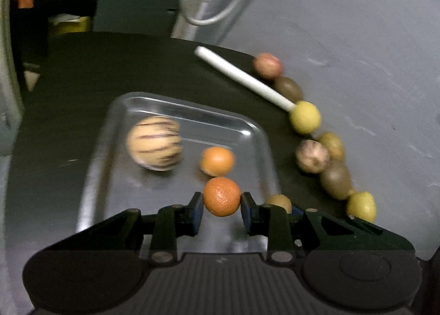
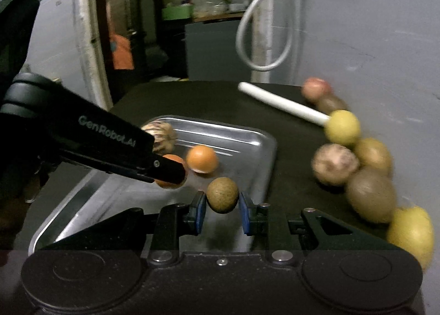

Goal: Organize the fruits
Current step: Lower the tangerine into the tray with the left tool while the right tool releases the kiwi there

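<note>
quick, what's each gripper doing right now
left gripper: jaws shut on an orange
right gripper: jaws shut on a brown kiwi

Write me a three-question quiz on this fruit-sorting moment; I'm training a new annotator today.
1. True or false: the left gripper holds an orange.
2. What does the right gripper carry: A lemon, B brown kiwi-like fruit, C striped melon?
3. Fill in: inside the metal tray lie the striped melon and one loose ____.

Key: 1 true; 2 B; 3 orange.
</note>
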`<act>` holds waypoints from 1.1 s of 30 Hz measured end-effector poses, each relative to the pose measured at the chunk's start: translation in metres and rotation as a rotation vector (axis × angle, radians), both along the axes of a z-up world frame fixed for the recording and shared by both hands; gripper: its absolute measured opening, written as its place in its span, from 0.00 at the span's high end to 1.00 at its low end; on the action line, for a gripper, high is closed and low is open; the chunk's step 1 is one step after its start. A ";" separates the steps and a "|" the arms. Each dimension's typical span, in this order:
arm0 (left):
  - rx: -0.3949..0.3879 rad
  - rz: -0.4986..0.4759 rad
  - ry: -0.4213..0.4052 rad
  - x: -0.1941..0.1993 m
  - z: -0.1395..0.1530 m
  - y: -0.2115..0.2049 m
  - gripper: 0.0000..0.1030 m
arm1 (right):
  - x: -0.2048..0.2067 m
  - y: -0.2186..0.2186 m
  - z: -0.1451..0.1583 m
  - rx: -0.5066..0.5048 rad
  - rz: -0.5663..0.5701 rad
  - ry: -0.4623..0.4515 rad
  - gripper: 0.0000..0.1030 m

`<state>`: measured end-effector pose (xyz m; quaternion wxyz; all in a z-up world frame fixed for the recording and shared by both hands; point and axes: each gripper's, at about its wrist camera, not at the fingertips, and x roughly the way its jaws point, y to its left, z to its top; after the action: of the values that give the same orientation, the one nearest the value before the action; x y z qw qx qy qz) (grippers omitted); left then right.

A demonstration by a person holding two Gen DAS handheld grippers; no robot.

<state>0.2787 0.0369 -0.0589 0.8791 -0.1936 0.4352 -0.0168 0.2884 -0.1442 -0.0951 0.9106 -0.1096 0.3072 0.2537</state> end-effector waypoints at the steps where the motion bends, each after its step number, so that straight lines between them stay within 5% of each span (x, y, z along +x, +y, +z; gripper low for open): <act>1: 0.000 0.017 0.003 -0.001 -0.002 0.004 0.69 | 0.001 0.004 -0.002 -0.002 0.013 0.003 0.73; 10: 0.018 0.132 0.020 -0.004 -0.015 0.035 0.69 | 0.018 0.034 -0.011 -0.015 0.099 0.029 0.73; 25: 0.010 0.145 0.033 0.000 -0.022 0.040 0.68 | 0.028 0.043 -0.022 -0.042 0.107 0.047 0.73; 33: 0.010 0.140 0.048 -0.004 -0.019 0.040 0.60 | 0.017 0.040 -0.016 -0.037 0.077 0.032 0.60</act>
<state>0.2752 0.0772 -0.0783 0.8684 -0.2198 0.4414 0.0515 0.3054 -0.1045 -0.1107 0.8929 -0.1342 0.3221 0.2846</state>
